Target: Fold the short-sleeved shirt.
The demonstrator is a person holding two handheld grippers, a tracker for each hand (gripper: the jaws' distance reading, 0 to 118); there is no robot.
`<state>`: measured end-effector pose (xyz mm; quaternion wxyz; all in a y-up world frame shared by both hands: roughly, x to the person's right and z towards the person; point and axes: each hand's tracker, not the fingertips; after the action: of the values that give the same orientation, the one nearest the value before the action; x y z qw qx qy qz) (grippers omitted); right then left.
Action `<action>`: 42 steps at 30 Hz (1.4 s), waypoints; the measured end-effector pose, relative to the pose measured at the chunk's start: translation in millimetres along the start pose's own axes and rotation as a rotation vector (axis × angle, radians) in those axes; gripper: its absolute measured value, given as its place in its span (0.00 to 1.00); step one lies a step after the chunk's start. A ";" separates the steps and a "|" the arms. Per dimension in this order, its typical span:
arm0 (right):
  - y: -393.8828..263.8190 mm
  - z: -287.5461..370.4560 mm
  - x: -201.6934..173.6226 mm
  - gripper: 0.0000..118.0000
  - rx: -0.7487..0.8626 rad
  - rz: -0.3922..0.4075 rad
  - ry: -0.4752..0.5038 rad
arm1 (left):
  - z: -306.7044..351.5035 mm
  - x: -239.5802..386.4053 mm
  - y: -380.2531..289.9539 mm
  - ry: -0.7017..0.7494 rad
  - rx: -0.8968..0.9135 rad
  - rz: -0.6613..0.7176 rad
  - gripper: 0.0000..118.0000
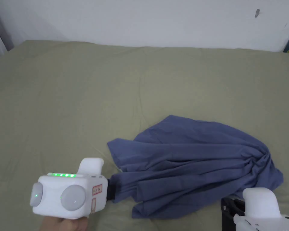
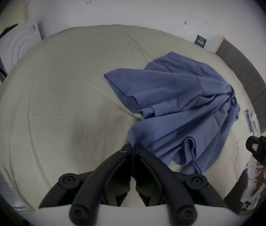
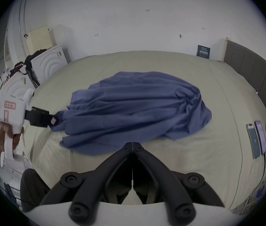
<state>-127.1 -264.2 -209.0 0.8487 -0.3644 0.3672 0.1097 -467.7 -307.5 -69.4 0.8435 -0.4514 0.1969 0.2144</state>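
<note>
Right gripper (image 3: 132,144): nearest you, at the bed's near edge; its jaws are pressed together on nothing, tips just short of the shirt's near hem.
Left gripper (image 2: 133,146): your left hand (image 3: 6,131) holds it low over the bed; its jaws are pinching a blue edge of the shirt, and folds fan away from that pinch.
Shirt (image 1: 198,168): blue, crumpled, lying on the near right part of the bed, bunched into a knot at its right end; one sleeve opening faces left in the left gripper view.
Bed (image 1: 80,99): an olive-beige sheet, creased, bare around the shirt.
Step in hand: I judge this the spreading stage. The shirt is gathered and not flat, so no fold has been made.
Next move: open your right gripper and take a second edge or corner well apart from the left pinch, then draw the two apart to lay the cloth flat. Find the hem or a shoulder first; in this bunch I can't tell which edge the left one has.
Phones (image 3: 256,139): two lie side by side on the sheet to your right, with a small white item beside them; I leave the screens unread.
Gripper label (image 3: 9,106): a red-framed sticker on the left gripper's white body; the writing is too small to read.
Card (image 3: 203,51): a dark card leans on the wall at the far edge; its text is too small to make out.
Brands: none legible anywhere.
</note>
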 end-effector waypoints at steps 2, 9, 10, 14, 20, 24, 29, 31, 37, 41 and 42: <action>22.4 -7.9 -3.5 0.00 0.024 0.045 0.002 | 3.8 6.5 -5.3 -0.027 -0.014 0.018 0.01; 126.7 -95.1 -24.3 0.00 0.018 0.295 0.034 | 4.5 9.8 -8.2 -0.048 -0.001 0.026 0.01; 140.7 -107.3 -29.4 0.00 0.000 0.301 0.054 | 4.5 9.1 -7.8 -0.059 0.002 0.031 0.01; 189.2 -159.7 -47.5 0.00 -0.049 0.341 0.084 | 2.1 6.9 -7.7 -0.073 -0.006 0.050 0.01; 221.8 -239.3 -73.9 0.96 -0.222 0.385 0.158 | 1.1 7.0 -9.3 -0.103 -0.010 0.066 0.01; 219.0 -259.2 -84.8 0.97 -0.316 0.425 0.126 | 0.2 6.6 -9.8 -0.120 -0.022 0.068 0.01; 197.5 -281.0 -101.3 0.87 -0.386 0.591 0.119 | -2.9 3.0 -8.6 -0.132 -0.035 0.079 0.01; 196.4 -283.4 -102.1 0.81 -0.369 0.537 0.117 | -3.3 2.7 -8.0 -0.129 -0.037 0.078 0.01; 228.6 -251.3 -77.7 0.01 -0.346 0.486 0.188 | 8.1 7.9 -6.6 -0.129 -0.045 0.070 0.01; 239.8 -180.2 -50.0 0.01 -0.181 0.396 0.116 | 37.2 14.4 0.0 -0.095 0.015 0.060 0.01; 246.0 -160.4 -38.5 0.01 -0.153 0.361 0.108 | 45.4 15.8 3.5 -0.091 0.019 0.058 0.01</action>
<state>-353.1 -198.4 -388.8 0.7642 -0.3616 0.4619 0.2680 -450.2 -264.5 -56.8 0.8491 -0.4274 0.1734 0.2574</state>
